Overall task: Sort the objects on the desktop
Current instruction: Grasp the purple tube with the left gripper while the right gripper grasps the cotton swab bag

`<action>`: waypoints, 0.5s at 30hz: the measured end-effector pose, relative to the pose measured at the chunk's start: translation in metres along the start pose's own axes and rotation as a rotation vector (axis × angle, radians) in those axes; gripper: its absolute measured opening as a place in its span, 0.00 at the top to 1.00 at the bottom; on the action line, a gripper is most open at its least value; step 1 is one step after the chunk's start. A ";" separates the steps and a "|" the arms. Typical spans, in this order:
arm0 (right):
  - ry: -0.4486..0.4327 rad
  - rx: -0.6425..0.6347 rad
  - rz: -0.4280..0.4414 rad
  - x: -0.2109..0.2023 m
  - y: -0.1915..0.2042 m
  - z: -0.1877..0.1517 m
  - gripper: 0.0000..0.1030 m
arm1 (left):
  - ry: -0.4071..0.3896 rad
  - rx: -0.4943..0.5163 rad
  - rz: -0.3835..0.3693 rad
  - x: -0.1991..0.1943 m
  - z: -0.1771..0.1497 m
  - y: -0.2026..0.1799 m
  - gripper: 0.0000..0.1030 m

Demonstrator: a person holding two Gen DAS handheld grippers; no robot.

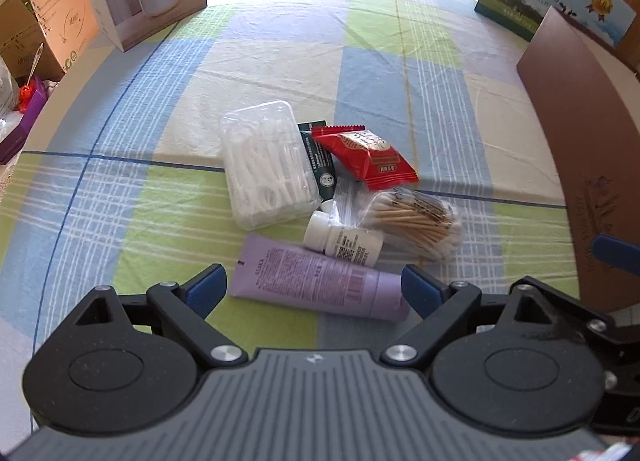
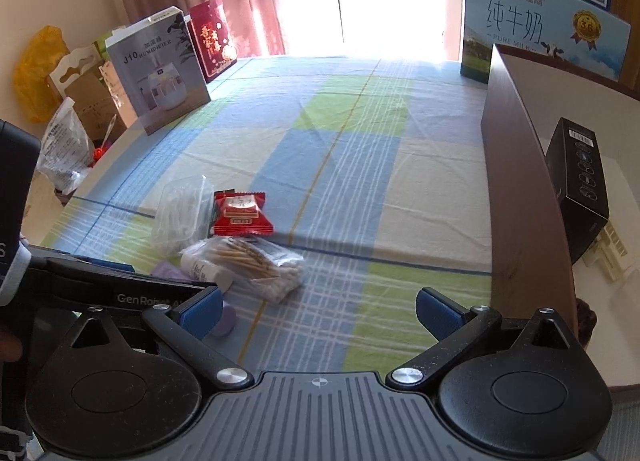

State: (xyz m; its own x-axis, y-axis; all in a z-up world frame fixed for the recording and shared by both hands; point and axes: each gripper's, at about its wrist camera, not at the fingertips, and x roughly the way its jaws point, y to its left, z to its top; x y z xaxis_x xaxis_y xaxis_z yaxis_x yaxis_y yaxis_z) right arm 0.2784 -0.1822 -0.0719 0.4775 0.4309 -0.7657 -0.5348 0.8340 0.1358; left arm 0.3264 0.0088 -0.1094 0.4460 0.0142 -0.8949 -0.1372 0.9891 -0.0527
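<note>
A pile lies on the checked cloth: a clear box of floss picks (image 1: 266, 163), a dark green sachet (image 1: 320, 165), a red snack packet (image 1: 366, 155), a bag of cotton swabs (image 1: 416, 217), a small white bottle (image 1: 344, 241) and a purple tube (image 1: 320, 281). My left gripper (image 1: 312, 289) is open, its blue pads either side of the purple tube, just above it. My right gripper (image 2: 320, 313) is open and empty over bare cloth, right of the pile; the swabs (image 2: 256, 261), red packet (image 2: 240, 213) and floss box (image 2: 184, 209) show ahead-left.
A brown box wall (image 1: 580, 133) (image 2: 520, 181) stands at the right. A humidifier box (image 2: 160, 69) and a red gift box (image 2: 212, 37) stand at the left edge, a milk carton box (image 2: 532, 37) at the far right. A black box (image 2: 576, 189) sits beyond the brown wall.
</note>
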 end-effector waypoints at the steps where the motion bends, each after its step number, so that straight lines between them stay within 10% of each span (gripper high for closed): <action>1: 0.004 0.004 -0.001 0.002 -0.001 0.000 0.02 | 0.001 0.000 0.001 0.004 0.001 -0.001 0.10; 15: 0.046 -0.115 0.051 0.041 0.015 0.005 0.02 | 0.053 0.049 0.063 0.009 -0.023 0.036 0.27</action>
State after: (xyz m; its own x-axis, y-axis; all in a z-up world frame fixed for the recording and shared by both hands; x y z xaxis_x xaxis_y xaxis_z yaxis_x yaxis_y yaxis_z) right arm 0.2933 -0.1505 -0.0983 0.4170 0.4531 -0.7879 -0.6351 0.7654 0.1041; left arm 0.3048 0.0415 -0.1294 0.3906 0.0704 -0.9179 -0.1196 0.9925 0.0252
